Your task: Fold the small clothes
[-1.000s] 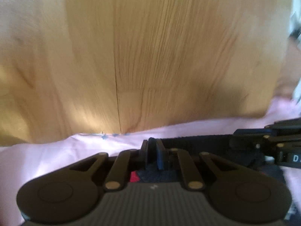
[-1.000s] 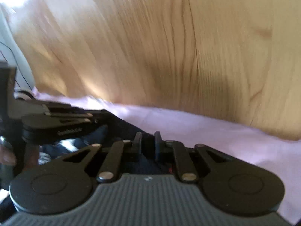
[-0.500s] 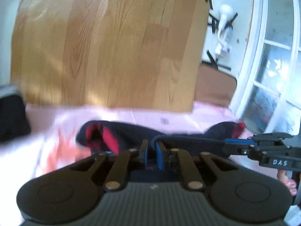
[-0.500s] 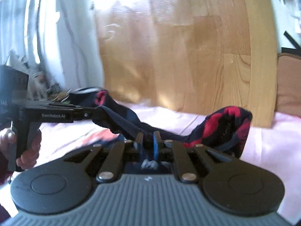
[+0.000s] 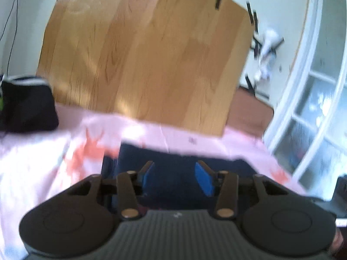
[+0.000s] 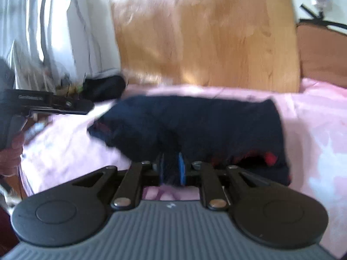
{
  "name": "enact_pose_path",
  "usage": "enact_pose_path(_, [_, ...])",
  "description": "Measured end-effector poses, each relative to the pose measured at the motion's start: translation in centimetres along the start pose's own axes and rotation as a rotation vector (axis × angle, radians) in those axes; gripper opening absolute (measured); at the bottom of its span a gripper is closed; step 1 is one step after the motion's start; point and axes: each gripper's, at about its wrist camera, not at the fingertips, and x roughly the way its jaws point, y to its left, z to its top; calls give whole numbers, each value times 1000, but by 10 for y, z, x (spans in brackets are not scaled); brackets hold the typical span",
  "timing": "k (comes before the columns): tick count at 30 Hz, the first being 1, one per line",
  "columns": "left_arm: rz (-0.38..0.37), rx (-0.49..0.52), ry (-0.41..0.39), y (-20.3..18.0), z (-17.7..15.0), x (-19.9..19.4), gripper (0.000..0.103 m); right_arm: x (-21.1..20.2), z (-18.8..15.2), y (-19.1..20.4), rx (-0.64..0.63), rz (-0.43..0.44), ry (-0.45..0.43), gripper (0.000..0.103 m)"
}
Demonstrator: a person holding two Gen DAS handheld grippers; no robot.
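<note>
Left gripper (image 5: 174, 176): your jaws have just been opening; they now stand apart, free of the cloth.
Right gripper (image 6: 171, 169): jaws clamp the near edge.
Navy garment (image 6: 195, 125): now lies folded over on the pink bedsheet (image 6: 314, 130).
Next: probably release right.

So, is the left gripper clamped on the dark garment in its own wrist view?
No, the left gripper has its blue pads spread apart, with the dark garment lying loose between them.
</note>
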Motion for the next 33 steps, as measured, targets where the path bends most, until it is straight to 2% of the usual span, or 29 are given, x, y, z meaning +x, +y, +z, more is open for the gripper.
enact_pose_path(2, [15,10,-2,2,8,24,42,11,15,-5,36,-31,-29,18])
enact_pose_path(5, [36,-20,82,12,6,73,42,41,26,-13,90,-51,-40,19])
enact_pose_path(7, [112,-9,134,18,-5,94,41,63,24,-24,152,-93,4,19])
enact_pose_path(9, [183,13,201,26,-20,112,38,72,12,-34,182,-172,61,18])
enact_pose_path(10, [189,16,214,31,-27,116,38,76,5,-42,206,-173,81,15])
enact_pose_path(11, [183,35,191,33,-33,115,38,72,-1,-50,234,-147,59,13])
enact_pose_path(13, [197,75,188,29,-35,112,38,64,-6,-59,287,-136,66,3])
enact_pose_path(15, [210,62,210,24,-29,108,38,56,-7,-65,324,-129,73,3])
enact_pose_path(17, [161,12,191,21,-18,98,39,41,-9,-70,361,-134,55,10])
enact_pose_path(18, [121,-6,168,19,-11,93,39,32,-9,-75,384,-121,30,19])
enact_pose_path(19, [91,-20,153,16,-6,91,39,22,-10,-79,411,-118,-3,32])
enact_pose_path(21, [35,-44,141,10,3,96,39,6,-10,-90,479,-121,-69,39])
enact_pose_path(23, [-9,-56,161,4,9,112,39,1,-11,-104,565,-134,-104,47])
enact_pose_path(24, [-30,-60,179,0,10,123,37,0,-12,-110,608,-157,-113,62])
enact_pose_path(25, [-53,-64,198,-3,10,131,37,1,-14,-117,650,-179,-116,70])
enact_pose_path(28, [-93,-91,247,-8,8,157,37,11,-16,-133,739,-160,-87,70])
enact_pose_path(33, [-46,36,268,-20,-1,174,32,38,-16,-147,822,-102,-5,69])
